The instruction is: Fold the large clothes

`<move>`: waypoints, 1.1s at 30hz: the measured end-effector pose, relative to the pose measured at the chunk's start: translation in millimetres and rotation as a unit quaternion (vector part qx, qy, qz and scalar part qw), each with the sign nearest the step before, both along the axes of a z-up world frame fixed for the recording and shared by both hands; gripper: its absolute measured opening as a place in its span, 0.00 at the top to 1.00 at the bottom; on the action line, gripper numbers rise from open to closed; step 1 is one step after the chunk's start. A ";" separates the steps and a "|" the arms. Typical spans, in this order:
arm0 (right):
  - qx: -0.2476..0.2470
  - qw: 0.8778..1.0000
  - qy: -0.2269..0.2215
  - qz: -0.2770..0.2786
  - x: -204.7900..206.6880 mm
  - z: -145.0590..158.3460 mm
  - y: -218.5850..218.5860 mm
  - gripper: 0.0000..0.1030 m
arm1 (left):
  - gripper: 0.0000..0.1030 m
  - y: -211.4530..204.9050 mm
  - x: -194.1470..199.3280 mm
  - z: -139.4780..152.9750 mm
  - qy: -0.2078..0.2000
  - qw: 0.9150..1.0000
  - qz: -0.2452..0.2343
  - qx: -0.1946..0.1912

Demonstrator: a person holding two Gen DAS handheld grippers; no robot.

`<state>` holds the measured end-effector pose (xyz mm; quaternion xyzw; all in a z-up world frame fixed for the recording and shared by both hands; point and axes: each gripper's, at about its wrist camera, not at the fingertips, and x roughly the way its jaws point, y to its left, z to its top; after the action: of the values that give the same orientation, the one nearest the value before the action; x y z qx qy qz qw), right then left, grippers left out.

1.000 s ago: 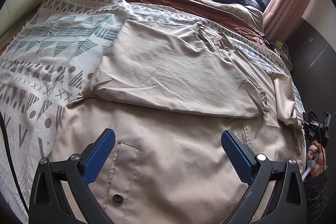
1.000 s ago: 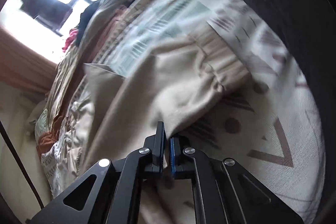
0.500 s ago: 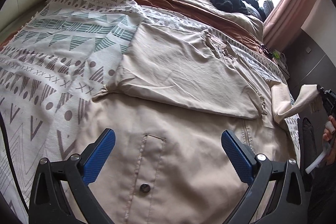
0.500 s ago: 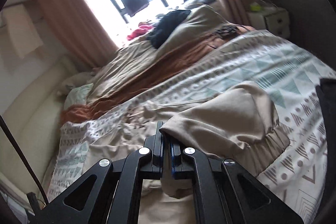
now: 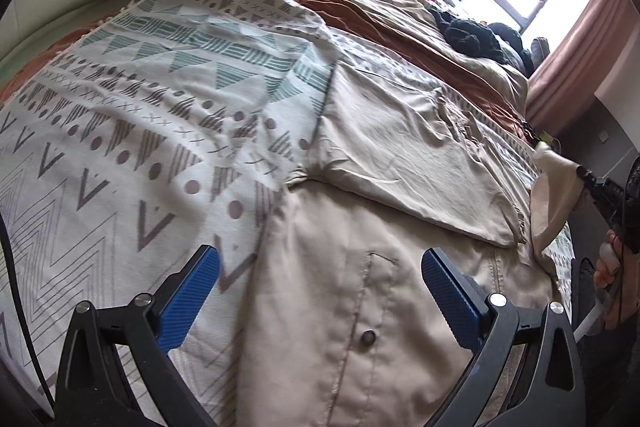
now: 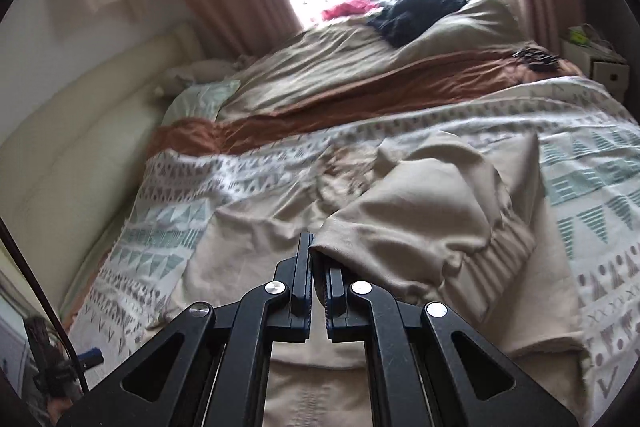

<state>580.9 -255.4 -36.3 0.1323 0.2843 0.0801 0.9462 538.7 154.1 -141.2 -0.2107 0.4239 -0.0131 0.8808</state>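
- Right wrist view: the beige jacket's (image 6: 400, 227) elastic-cuffed sleeve (image 6: 432, 223) is pinched by the right gripper's (image 6: 318, 267) fingers above the bed (image 6: 580, 187).
- Left gripper's (image 5: 320, 283) fingers are spread over the jacket, nothing held.

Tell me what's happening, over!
Left gripper open, empty. Right gripper shut on beige jacket sleeve, lifted. Nothing blocking on patterned blanket.

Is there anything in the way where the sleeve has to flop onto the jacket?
Nothing visible. The right gripper is pinching the beige sleeve and holding it above the jacket. The jacket's front is bare except for its other sleeve, already folded flat across it. The open left gripper hovers above the hem.
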 end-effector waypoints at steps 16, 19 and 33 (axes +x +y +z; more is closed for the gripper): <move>0.039 0.981 0.173 0.073 89.6 -79.0 58.6 0.19 | 0.00 -11.5 4.4 -7.7 0.011 1.000 -0.021 -0.007; 0.041 0.983 0.164 0.072 78.0 -78.7 42.6 0.19 | 0.00 -31.9 14.9 -3.1 0.007 0.999 -0.043 -0.003; 0.026 0.991 0.131 -0.026 -37.6 -62.7 -75.5 0.20 | 0.00 -166.6 81.5 12.3 -0.014 0.987 -0.160 0.015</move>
<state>543.3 -330.9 -99.1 0.1737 0.4003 0.0452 0.8986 620.2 -12.5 -128.9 -0.1263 0.4399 -0.1507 0.8762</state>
